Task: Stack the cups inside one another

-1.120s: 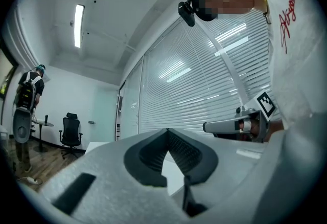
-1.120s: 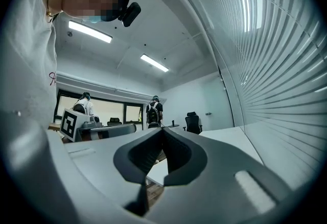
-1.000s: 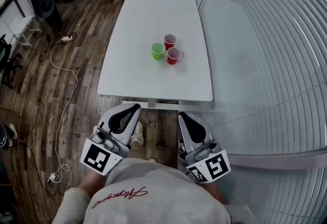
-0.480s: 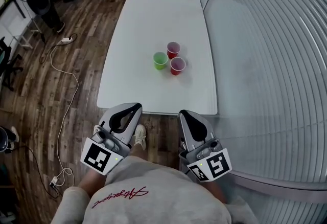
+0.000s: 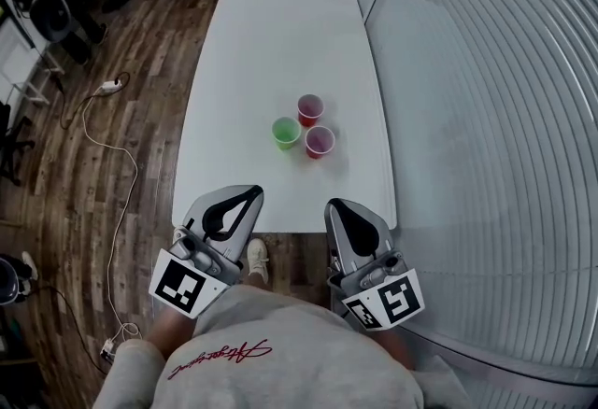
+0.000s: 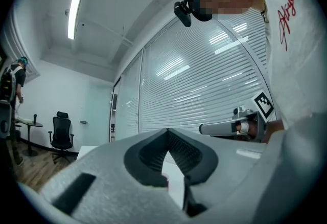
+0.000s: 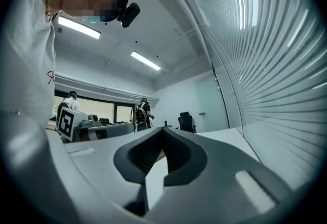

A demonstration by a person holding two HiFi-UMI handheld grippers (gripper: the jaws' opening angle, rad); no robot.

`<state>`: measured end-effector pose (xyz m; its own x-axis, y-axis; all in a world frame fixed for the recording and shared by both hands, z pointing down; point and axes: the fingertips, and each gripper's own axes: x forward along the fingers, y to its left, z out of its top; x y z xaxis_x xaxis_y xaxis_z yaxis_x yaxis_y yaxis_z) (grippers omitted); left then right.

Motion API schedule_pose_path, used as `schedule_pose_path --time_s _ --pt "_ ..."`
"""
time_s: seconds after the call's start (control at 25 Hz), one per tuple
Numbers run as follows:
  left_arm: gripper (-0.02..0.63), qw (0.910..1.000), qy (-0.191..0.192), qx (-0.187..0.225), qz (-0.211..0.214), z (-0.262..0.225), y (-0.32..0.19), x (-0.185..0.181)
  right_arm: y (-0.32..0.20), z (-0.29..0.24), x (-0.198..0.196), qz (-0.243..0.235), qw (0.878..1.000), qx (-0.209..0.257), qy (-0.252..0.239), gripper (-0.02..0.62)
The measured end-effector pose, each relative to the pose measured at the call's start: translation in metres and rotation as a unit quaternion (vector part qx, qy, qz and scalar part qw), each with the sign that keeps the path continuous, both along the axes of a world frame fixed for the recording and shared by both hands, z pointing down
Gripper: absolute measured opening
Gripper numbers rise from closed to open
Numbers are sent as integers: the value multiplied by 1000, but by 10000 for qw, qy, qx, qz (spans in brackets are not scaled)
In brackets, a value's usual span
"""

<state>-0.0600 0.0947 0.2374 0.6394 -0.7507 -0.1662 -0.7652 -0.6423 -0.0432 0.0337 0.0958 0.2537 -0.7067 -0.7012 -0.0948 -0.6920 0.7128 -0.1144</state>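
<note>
Overhead, your left gripper [image 5: 245,195] and right gripper [image 5: 338,208] hover at the table's [image 5: 280,24] near edge, short of the clustered green cup [image 5: 286,133], far red cup [image 5: 310,108] and near red cup [image 5: 320,141], while the left gripper view, then the right gripper view, shows jaws pressed together, empty.

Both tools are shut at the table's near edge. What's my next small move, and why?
Probably bring the right tool forward toward the near red cup, opening it on the way. That cup, the green cup and the far red cup stand separate, none nested; the left tool and right are shut, empty, short of them.
</note>
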Motion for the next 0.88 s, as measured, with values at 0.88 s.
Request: schedule_pose_path --time_s 0.88 --pt "-6 9991 -43 -112 415 12 -124 -49 -119 6 -39 547 9985 29 39 -2"
